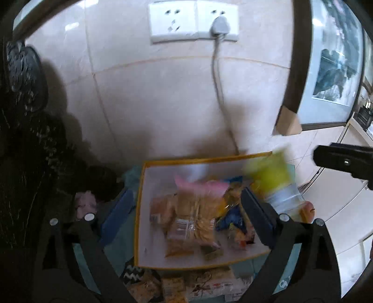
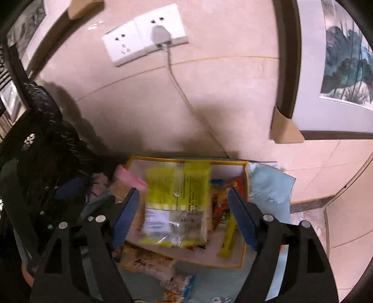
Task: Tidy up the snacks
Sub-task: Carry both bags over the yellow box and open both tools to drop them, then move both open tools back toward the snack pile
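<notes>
The left gripper (image 1: 186,223) hangs with fingers spread and empty above the yellow-rimmed white cardboard box (image 1: 149,262) of snacks. The right gripper (image 2: 184,216), fingers also spread, has a blurred yellow-and-clear snack packet (image 2: 177,205) between them, seemingly dropping into that box.

Tiled wall with sockets and a framed painting

A white double socket (image 1: 193,22) sits at the upper middle with a grey plug (image 1: 219,27) and hanging cord; a dark-framed painting (image 2: 345,67) fills the upper right.
</notes>
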Demonstrator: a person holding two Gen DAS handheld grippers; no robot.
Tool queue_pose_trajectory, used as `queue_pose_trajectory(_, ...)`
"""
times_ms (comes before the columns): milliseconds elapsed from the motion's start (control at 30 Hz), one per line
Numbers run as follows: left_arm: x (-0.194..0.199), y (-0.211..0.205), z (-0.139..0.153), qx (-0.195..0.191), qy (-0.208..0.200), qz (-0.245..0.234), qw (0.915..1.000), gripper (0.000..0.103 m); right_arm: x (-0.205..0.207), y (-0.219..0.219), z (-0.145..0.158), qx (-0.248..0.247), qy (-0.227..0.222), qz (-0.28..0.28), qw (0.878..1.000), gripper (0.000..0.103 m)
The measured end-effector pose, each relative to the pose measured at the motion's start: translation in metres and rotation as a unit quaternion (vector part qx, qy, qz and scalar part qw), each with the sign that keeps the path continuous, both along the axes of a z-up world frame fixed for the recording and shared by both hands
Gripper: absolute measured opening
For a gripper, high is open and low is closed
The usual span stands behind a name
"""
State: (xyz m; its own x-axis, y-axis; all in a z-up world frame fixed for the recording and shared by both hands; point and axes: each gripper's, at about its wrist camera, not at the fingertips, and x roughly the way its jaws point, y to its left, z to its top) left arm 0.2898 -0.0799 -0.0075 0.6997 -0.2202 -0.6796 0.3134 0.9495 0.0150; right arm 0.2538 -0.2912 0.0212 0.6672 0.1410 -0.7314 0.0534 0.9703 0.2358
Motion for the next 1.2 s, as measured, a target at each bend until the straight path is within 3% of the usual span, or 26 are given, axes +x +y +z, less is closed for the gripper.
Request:
queue_pose_trajectory(100, -0.012, 0.019, -0.01, -0.013, -0.006, 0.008, 0.9999, 0.095, -0.012, -0.004, -0.017, -0.009, 0.013, 0.003, 1.0, 0.079)
queue_pose_trajectory(267, -0.038, 0.048, -0.043, -0.033, 0.021, 0.034, 0.9986, 0.095, -0.046, -0.003, -0.051, -0.004, 0.049, 0.01, 0.999, 0.079)
queue_pose_trajectory(533, -0.098, 0.063, -0.146, 0.033, 0.102, 0.03, 0.9938, 0.095, -0.127, 0.034, -0.125, -0.007, 0.129, 0.055, 0.99, 0.085)
queue_pose_trajectory(733, -0.123, 0.079, -0.206, 0.043, 0.154, 0.038, 0.9865, 0.095, -0.192, 0.068, -0.181, -0.034, 0.17, 0.108, 0.979, 0.085)
queue_pose_trajectory(833, -0.129, 0.078, -0.218, 0.046, 0.155, 0.028, 0.9864, 0.095, -0.21, 0.09, -0.203, -0.089, 0.173, 0.146, 0.97, 0.088)
queue_pose_trajectory(900, -0.132, 0.077, -0.222, 0.054, 0.151, 0.021, 0.9868, 0.095, -0.213, 0.098, -0.213, -0.087, 0.176, 0.16, 0.967, 0.088)
queue_pose_trajectory(1033, -0.121, 0.073, -0.228, 0.038, 0.166, 0.026, 0.985, 0.095, -0.208, 0.112, -0.232, -0.1, 0.193, 0.164, 0.962, 0.088)
queue_pose_trajectory(1133, -0.109, 0.065, -0.231, 0.048, 0.169, 0.028, 0.984, 0.095, -0.205, 0.125, -0.248, -0.153, 0.216, 0.163, 0.95, 0.089)
queue_pose_trajectory(1200, -0.103, 0.061, -0.231, 0.048, 0.162, 0.031, 0.9852, 0.095, -0.206, 0.127, -0.251, -0.155, 0.215, 0.158, 0.951, 0.091)
